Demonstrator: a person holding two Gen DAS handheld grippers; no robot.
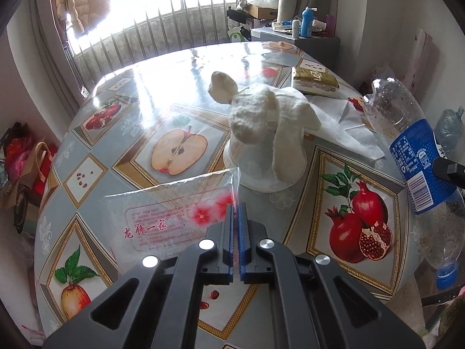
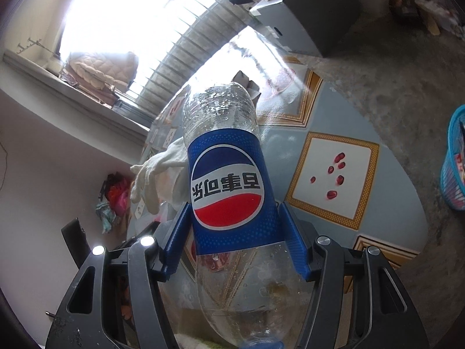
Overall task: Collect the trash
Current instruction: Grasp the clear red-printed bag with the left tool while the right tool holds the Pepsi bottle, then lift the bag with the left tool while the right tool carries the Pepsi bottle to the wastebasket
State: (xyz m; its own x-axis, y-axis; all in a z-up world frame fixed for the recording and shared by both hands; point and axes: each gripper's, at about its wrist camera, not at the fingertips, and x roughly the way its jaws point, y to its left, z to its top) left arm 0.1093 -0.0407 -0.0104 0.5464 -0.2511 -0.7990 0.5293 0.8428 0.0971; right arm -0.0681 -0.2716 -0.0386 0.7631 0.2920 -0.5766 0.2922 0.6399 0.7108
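Clear plastic bottle (image 2: 229,192), blue label w/ red-white-blue logo, droplets inside, cap end toward cam, base pointing away; clamped across the label by right gripper (image 2: 232,226), held above table (image 2: 290,142). Left gripper (image 1: 236,218) jaws together on the corner of a clear wrapper (image 1: 174,215) w/ red print, which sticks out over the fruit-pattern cloth. Left cam only: white glove (image 1: 261,116) draped on a white cup, tissue (image 1: 345,128), gold pack (image 1: 315,81). Right cam only: blue basket (image 2: 453,174) off the table's right edge, bare floor between. Table mostly open at near-left.
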